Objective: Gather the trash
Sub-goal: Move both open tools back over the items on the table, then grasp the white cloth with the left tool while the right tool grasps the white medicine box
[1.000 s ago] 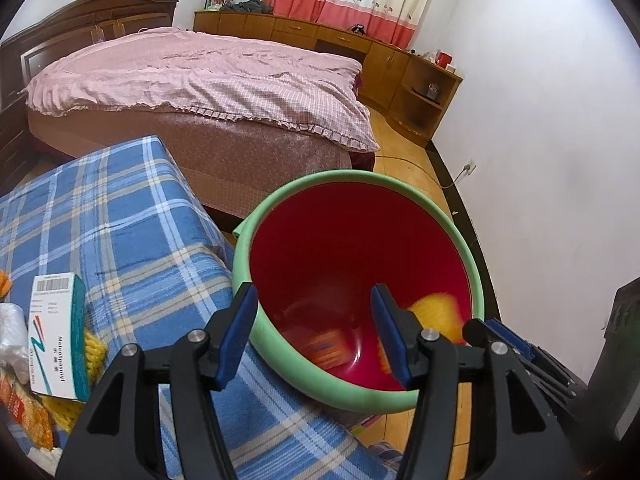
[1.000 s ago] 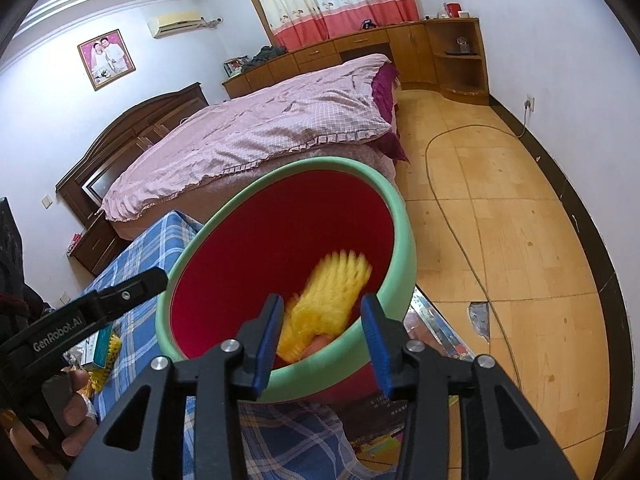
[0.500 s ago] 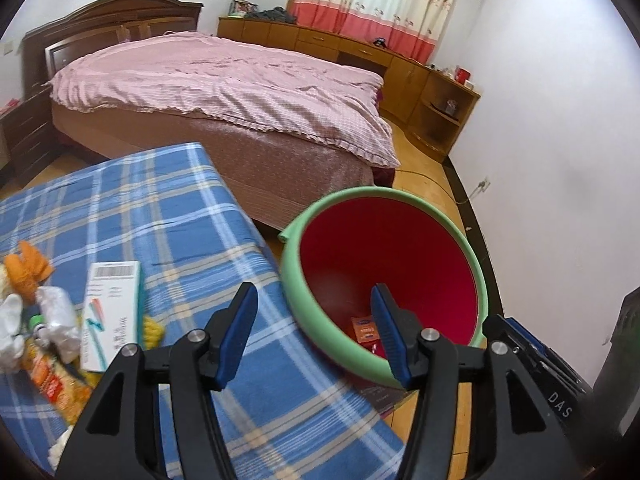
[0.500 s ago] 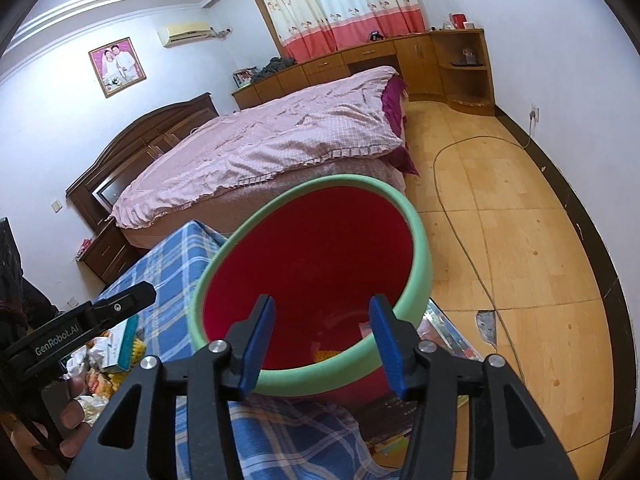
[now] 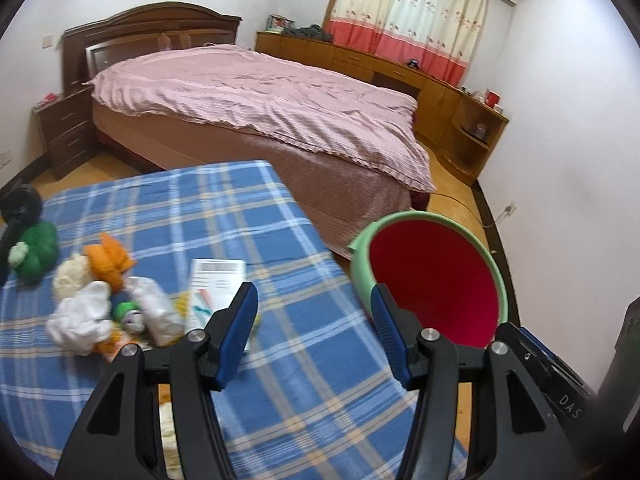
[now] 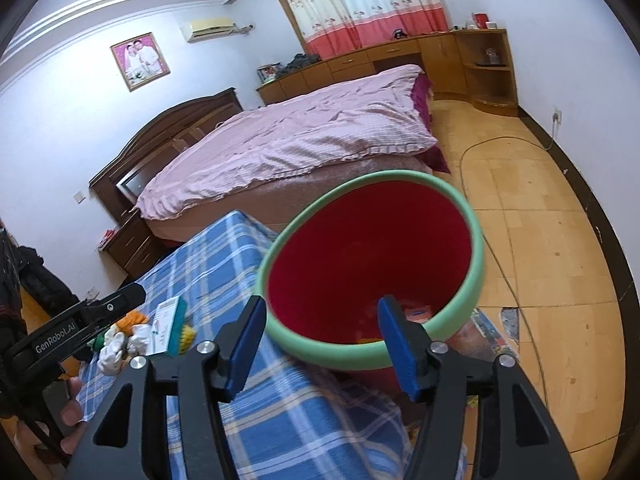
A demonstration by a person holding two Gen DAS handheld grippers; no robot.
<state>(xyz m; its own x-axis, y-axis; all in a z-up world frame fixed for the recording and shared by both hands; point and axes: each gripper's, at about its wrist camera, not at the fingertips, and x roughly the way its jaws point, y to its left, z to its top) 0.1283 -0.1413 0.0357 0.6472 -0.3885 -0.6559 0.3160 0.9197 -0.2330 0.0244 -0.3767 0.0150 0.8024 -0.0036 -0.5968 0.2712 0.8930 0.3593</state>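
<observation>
The bench, covered in a blue plaid cloth, carries what is left of the trash, and the red bucket with its green rim stands on the floor just off the bench's right edge, mouth upward and tipped a little toward the cameras. Something orange and a small printed packet lie on its bottom, so part of the collecting looks done.

The step in hand seems to be the turn from a drop to the next pick. The right hand-held gripper hangs over the near rim of the bucket; its jaws have just been opening and nothing is between them. The left hand-held gripper stands open and empty above the bench, between the bucket and the litter.

The pile sits toward the bench's left side: white crumpled wads, an orange scrap, a green lump and something yellow, touching one another in a loose heap.

Nearest to the left jaws lies the flat white-and-teal medicine box, its broad face up. Its long axis runs away from the camera, the barcode end pointing toward the bed, the near end hidden behind the left finger.

The next move probably calls for carrying an open hand-held gripper to that box, or a wad, and closing across the box's short width, since flat on cloth it offers only thin edges.
</observation>
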